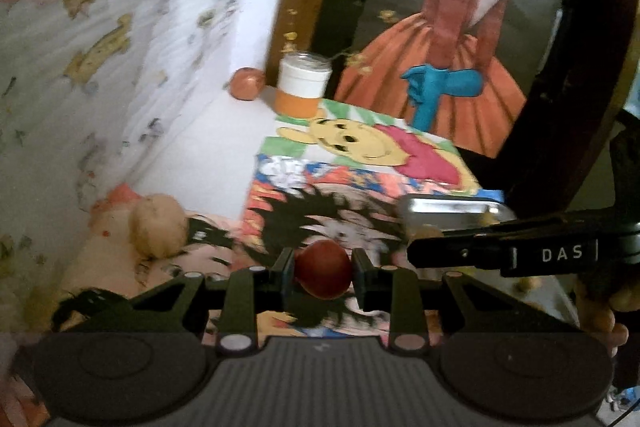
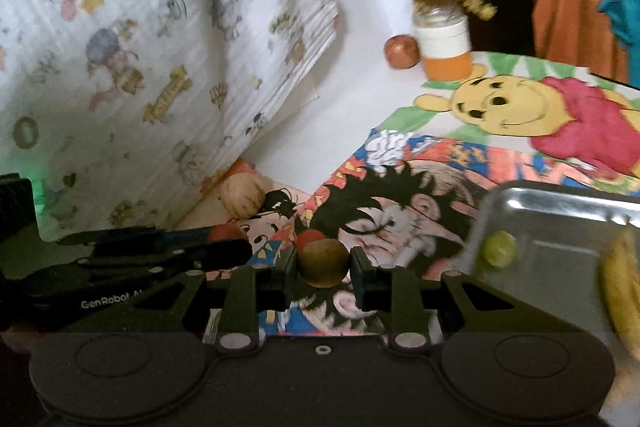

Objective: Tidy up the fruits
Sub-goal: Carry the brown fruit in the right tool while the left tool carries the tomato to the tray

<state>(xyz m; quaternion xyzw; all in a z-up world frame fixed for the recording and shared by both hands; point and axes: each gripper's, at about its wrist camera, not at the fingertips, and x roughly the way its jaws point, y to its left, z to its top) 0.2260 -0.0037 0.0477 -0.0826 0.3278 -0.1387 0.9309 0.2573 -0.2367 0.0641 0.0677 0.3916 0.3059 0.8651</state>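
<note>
while left gripper (image 1: 323, 273) jaws pinch red fruit (image 1: 323, 274), right gripper (image 2: 323, 264) jaws pinch brown fruit (image 2: 323, 263), "das", "genrobot" readable

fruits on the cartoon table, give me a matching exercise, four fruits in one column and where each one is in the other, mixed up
Fruits:
1. red fruit
2. brown fruit
3. green fruit
4. orange fruit

Places:
A. in the metal tray
B. beside the orange-and-white jar
C. in the left tool
D. in the right tool

Pairs: 1-C, 2-D, 3-A, 4-B
</note>
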